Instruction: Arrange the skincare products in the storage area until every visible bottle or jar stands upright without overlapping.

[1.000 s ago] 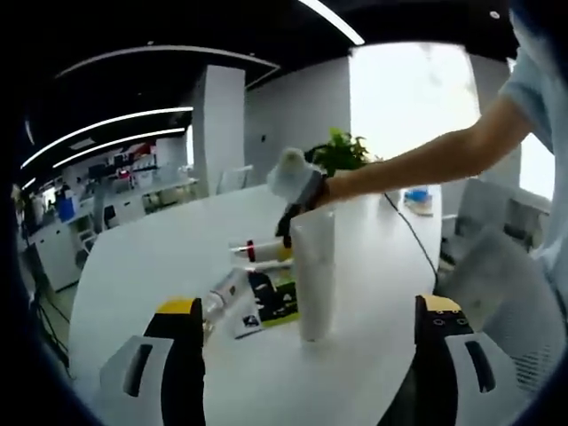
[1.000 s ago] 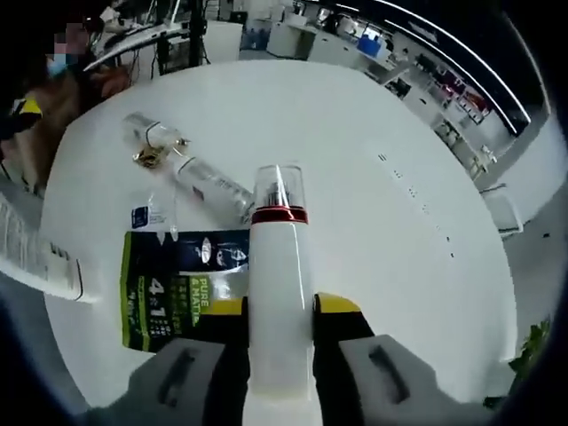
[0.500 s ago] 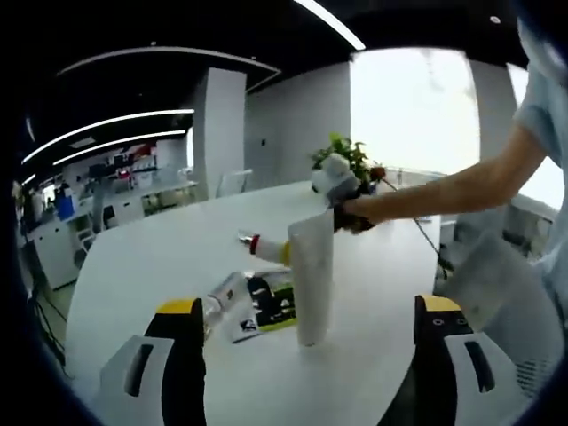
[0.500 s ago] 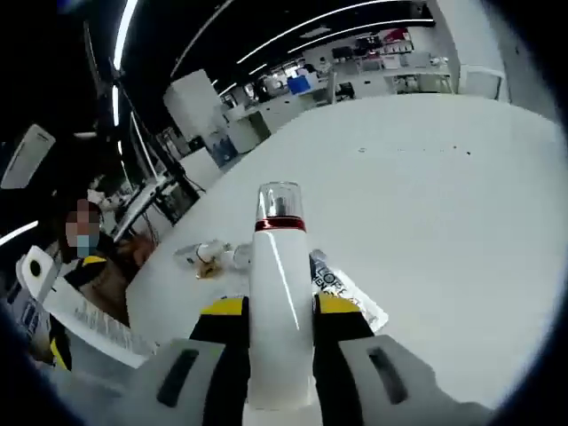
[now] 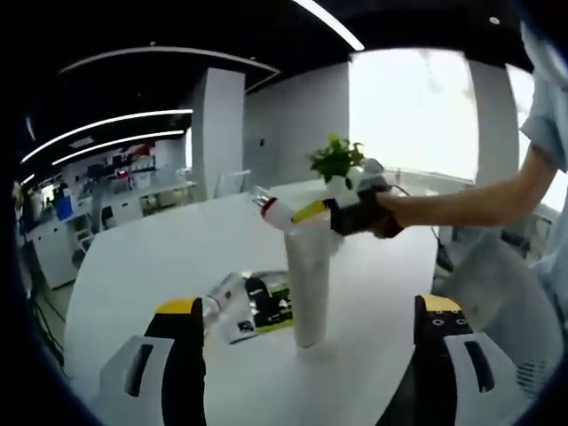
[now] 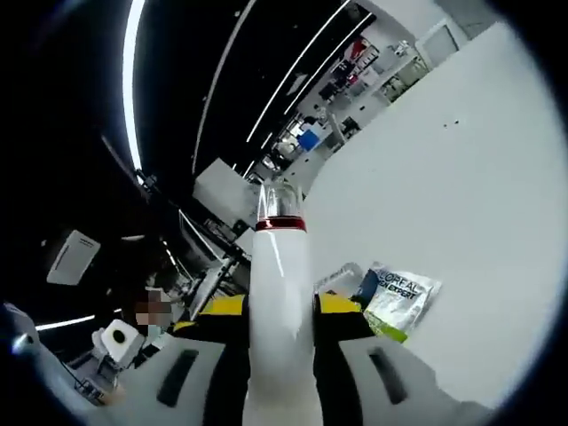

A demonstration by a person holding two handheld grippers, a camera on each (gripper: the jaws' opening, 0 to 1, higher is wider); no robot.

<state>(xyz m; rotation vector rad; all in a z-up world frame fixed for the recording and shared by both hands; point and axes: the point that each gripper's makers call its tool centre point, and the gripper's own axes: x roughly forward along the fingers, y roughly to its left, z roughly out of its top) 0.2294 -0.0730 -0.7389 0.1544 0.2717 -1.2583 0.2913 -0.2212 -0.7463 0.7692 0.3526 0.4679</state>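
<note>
One white tube [image 5: 306,284] is standing on the tabletop [image 5: 160,257], while the right gripper [image 6: 280,306] is clamping a red-collared bottle [image 6: 279,293] aloft, the left gripper [image 5: 311,306] is gaping wide, and a clear bottle [image 5: 224,297] is lying flat.

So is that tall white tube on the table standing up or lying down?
Standing upright. In the left gripper view the tall white tube rises straight from the table, narrow end down.

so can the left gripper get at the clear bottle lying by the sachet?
Probably yes. The left gripper is open and holds nothing, and the clear bottle lies on the table just ahead of its left jaw. The upright white tube stands to one side, not across the path.
</note>
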